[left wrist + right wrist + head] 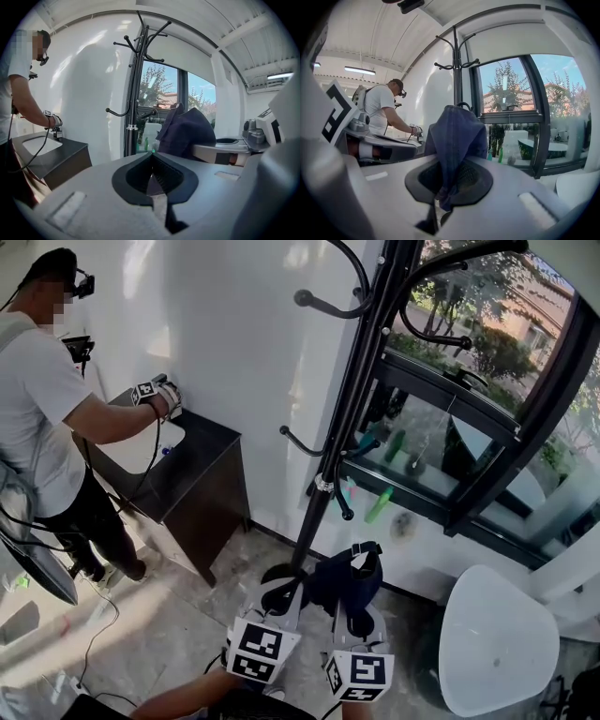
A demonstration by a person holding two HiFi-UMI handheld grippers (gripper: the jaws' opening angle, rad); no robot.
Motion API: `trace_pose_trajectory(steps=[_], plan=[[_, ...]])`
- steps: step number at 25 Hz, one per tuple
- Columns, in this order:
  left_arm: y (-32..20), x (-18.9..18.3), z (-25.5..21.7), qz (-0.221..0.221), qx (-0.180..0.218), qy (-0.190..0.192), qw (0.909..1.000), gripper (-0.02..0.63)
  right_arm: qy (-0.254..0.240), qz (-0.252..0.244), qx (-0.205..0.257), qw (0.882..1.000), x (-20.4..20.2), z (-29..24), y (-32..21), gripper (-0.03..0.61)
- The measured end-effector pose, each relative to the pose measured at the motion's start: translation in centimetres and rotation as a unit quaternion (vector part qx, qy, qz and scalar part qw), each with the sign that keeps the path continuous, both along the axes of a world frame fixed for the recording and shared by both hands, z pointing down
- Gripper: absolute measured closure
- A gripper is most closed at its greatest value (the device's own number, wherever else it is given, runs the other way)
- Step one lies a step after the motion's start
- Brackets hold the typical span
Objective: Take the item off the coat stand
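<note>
The black coat stand [361, 381] rises by the window, and its hooks [323, 304] are bare. A dark navy cloth bag [345, 579] hangs off the stand, low in front of its base. My right gripper [360, 613] is shut on it. In the right gripper view a fold of the bag [454, 140] is pinched between the jaws of the right gripper [443, 197], with the stand [456, 70] behind. My left gripper [281, 604] is just left of the bag. The left gripper [152, 180] has its jaws shut on nothing; the bag [185, 133] shows to its right.
A person [47, 399] stands at the left, working with grippers at a dark cabinet [192, 488] with a white basin. A white rounded seat [497, 638] is at the lower right. Green bottles [380, 504] stand on the window sill behind the stand.
</note>
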State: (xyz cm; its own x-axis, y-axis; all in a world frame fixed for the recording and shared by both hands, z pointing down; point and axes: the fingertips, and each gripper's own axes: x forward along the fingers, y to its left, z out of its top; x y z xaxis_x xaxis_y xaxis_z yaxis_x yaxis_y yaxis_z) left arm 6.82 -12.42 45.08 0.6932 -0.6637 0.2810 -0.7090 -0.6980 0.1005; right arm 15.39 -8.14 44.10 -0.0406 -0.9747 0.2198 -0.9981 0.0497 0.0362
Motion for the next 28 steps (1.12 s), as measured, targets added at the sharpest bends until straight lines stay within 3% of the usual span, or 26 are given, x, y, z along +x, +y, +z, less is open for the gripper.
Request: trace_pose_trajectory(steps=[28], plan=[[2.1, 1.0, -0.9, -0.008, 0.013, -0.002, 0.9999, 0.612, 0.009, -0.013, 0.009, 1.0, 0.9, -0.7, 2.0, 0.56]])
